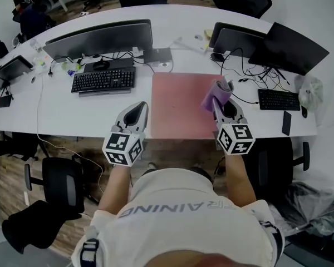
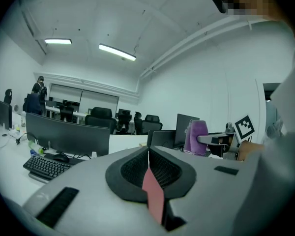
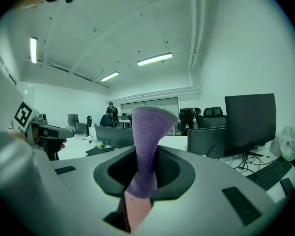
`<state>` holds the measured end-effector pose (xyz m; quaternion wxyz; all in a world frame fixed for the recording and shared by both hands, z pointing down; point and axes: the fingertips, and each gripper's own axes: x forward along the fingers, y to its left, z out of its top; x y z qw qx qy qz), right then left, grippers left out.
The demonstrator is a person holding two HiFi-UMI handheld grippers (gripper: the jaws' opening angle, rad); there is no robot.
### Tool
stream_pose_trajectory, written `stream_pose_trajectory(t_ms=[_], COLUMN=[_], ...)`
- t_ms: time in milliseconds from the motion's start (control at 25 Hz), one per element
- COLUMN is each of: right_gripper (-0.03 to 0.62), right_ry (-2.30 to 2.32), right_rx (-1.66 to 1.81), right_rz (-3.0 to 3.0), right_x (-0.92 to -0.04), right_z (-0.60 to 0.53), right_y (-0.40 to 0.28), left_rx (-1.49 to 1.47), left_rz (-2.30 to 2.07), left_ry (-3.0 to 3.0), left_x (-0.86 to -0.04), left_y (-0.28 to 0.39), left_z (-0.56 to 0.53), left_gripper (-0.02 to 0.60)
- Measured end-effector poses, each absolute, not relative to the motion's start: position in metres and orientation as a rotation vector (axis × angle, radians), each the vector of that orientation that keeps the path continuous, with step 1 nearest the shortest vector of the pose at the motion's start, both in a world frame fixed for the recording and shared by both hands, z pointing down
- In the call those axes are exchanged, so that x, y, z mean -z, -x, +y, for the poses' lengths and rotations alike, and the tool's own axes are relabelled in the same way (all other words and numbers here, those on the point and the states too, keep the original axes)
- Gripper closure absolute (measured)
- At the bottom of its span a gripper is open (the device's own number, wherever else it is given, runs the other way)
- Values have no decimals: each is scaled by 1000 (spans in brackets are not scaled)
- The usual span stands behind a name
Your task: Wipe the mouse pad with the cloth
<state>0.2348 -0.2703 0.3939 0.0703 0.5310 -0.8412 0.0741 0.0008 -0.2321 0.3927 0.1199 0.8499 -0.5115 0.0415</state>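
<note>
The person stands at the near edge of a long white bench (image 1: 55,113) and holds both grippers over it. The right gripper (image 1: 221,107) has its jaws closed on the purple cloth (image 1: 216,95), which is pinched by its lower part. The rest of the cloth stands up out of the jaws as a thick folded roll. In the head view the cloth is over the right edge of the pink mouse pad (image 1: 181,107). The left gripper view shows the cloth raised in the air and not lying flat on the pad. The mouse pad lies flat on the bench between the two grippers, with its near side at the bench edge. The left gripper (image 1: 138,111) is just beside the left edge of the pad. Its jaws are pressed together and hold nothing. A black keyboard (image 1: 104,80) lies to the left of the pad, in front of a dark monitor (image 1: 100,39). Another keyboard (image 1: 278,99) and a phone (image 1: 286,123) lie to the right.
</note>
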Motion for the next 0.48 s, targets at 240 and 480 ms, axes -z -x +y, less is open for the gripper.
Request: stream_pose_trajectory(t_ms=[240, 480], right_gripper=[494, 494], right_ry=[-1627, -1641], right_rx=[-211, -194], right_rz=[-2510, -2486], right_x=[-391, -390], right_z=[-259, -250], right_y=[-222, -224], left_rx=[-107, -97], left_rz=[-1449, -1396], left_ry=[-2516, -2531], left_x=[-392, -396], left_y=[9, 3], left_z=[-230, -227], left_gripper=[549, 549])
